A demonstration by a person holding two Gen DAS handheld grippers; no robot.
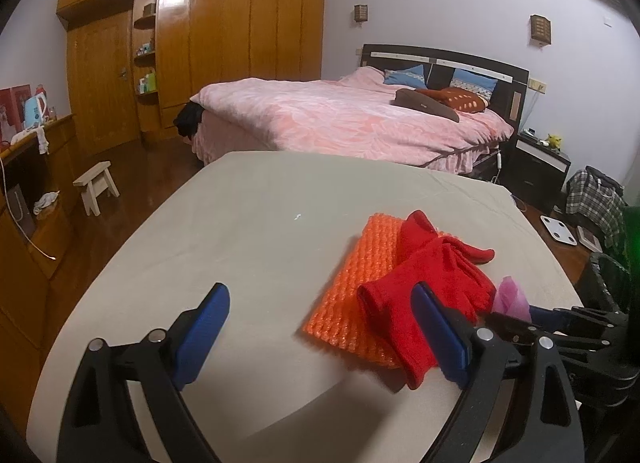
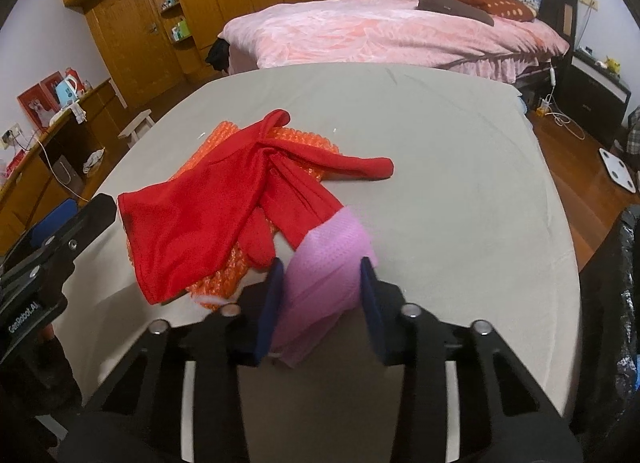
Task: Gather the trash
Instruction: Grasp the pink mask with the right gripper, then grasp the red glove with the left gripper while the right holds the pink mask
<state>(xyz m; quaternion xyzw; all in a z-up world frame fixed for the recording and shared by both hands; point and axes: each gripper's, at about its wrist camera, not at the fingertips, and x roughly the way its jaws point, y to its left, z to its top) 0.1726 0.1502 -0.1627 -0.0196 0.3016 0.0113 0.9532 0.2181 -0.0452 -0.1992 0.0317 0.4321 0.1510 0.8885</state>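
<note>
Right gripper [image 2: 322, 267]: pinches a pink net piece [image 2: 324, 255] between two blue pads [image 2: 274, 295]. Jaws pulled in narrow, one pad pressing on each side of the pink piece. Points down at the grey table [image 2: 440, 143], near its front edge.

Pink net piece: soft and crumpled, sticking up past the pad tips. Touches the edge of the red cloth [image 2: 208, 215] just beside it. From the left wrist view, only a small pink bit [image 1: 512, 299] peeking out behind the red cloth, with the right gripper [image 1: 560, 319] coming in from the right edge.

Red cloth: spread flat, with long thin parts like glove fingers. Lies on top of an orange bumpy sheet [image 1: 360, 283]. Both in the middle of the table, left of the pink piece.

Left gripper [image 1: 320, 295]: jaws wide apart, nothing held. Hangs above the table, close in front of the orange sheet and the red cloth. Right-side blue pad [image 1: 436, 327] in front of the red cloth; hard to tell if touching it.

Behind the table: a bed [image 1: 340, 119] with a pink cover, a big brown wardrobe [image 1: 240, 43], and a little stool [image 1: 96, 183] on the wooden floor.
</note>
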